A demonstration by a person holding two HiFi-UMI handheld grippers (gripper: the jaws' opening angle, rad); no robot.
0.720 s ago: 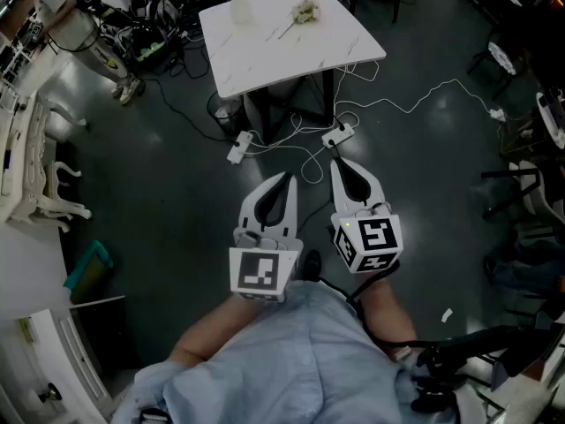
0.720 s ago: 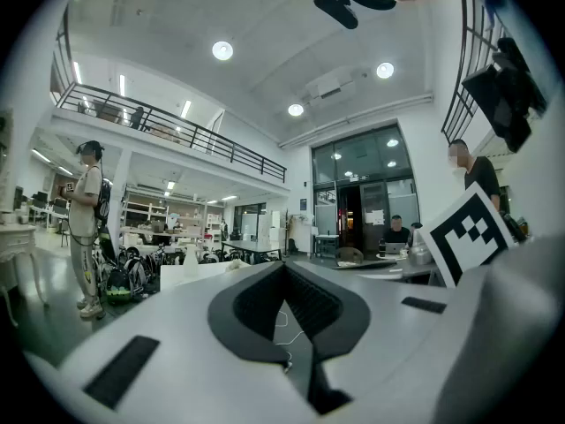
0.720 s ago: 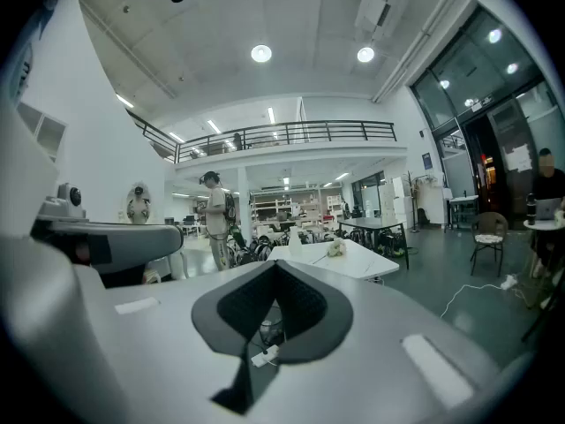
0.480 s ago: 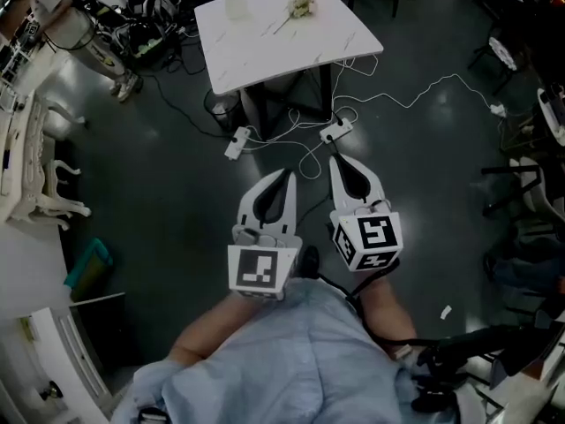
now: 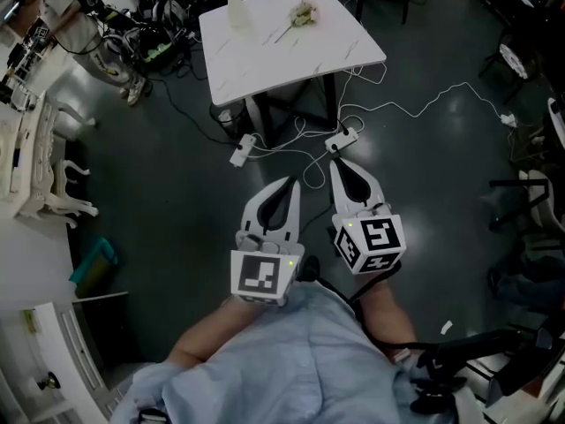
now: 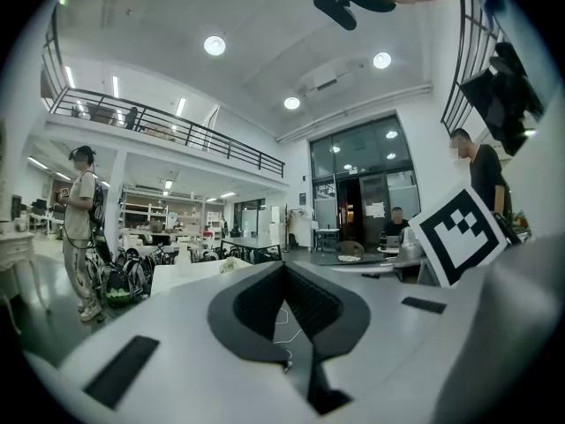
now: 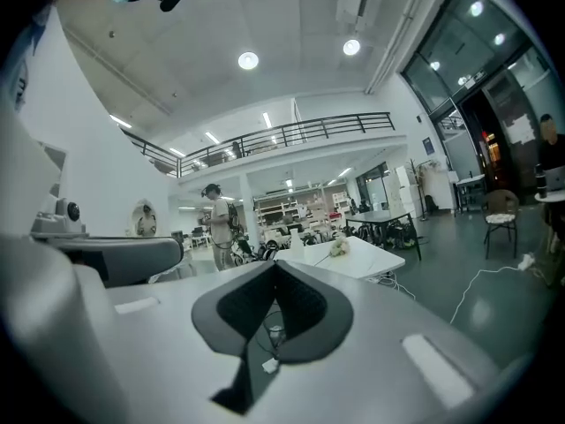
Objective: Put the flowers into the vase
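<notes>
The flowers (image 5: 303, 13) lay flat on the white table (image 5: 291, 56), toward its far edge. The vase (image 5: 237, 7) stood upright near the far left corner, apart from the flowers and with nothing in it that I could see. Under the table's near edge, two power strips (image 5: 240, 148) lay on the dark floor (image 5: 159, 193), with white cables (image 5: 415, 109) trailing off to the right.

I held both tools low and close to my body, side by side and well short of the table. My left gripper (image 5: 290, 182) had its jaws pressed together with nothing between them. My right gripper (image 5: 337, 162) was closed and empty too, and its own view showed the flowers far ahead. A person (image 5: 71, 16) stood at the far left among piled gear.
</notes>
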